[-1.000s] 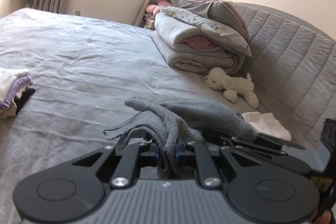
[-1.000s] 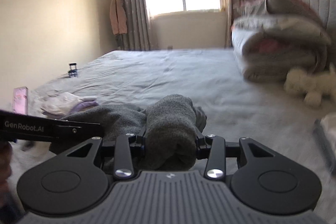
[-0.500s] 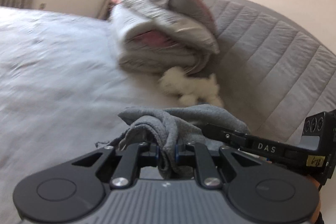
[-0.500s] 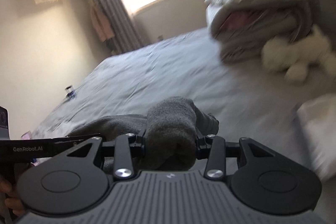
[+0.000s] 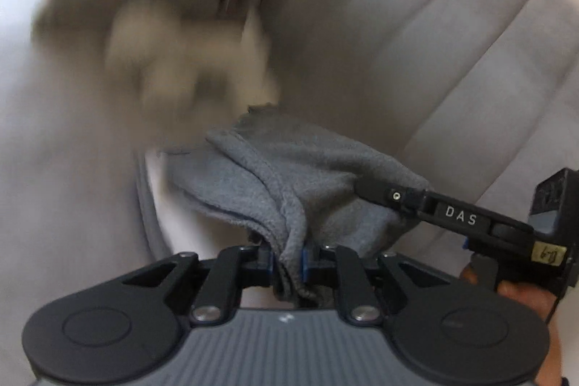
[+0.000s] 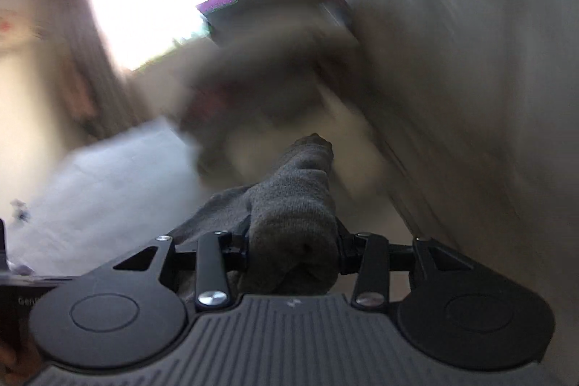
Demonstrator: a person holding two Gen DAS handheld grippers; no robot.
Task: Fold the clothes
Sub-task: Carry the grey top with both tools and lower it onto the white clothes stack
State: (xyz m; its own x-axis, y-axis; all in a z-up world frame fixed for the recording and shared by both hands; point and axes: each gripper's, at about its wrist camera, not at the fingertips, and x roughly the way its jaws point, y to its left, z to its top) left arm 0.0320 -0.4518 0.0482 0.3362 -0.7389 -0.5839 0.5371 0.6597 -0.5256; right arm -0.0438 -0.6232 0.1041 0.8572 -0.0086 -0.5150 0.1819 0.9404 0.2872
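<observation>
Your left hand-held gripper (image 5: 287, 263) pinches a thin edge of the grey garment (image 5: 286, 179); your right hand-held gripper (image 6: 291, 246) clamps its thick roll, off the bed near the headboard (image 5: 452, 24). That thin edge could slip free mid-swing

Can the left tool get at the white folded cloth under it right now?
Probably not: the left tool is shut on the grey fleece garment, which drapes over the blurred white folded cloth below.
</observation>
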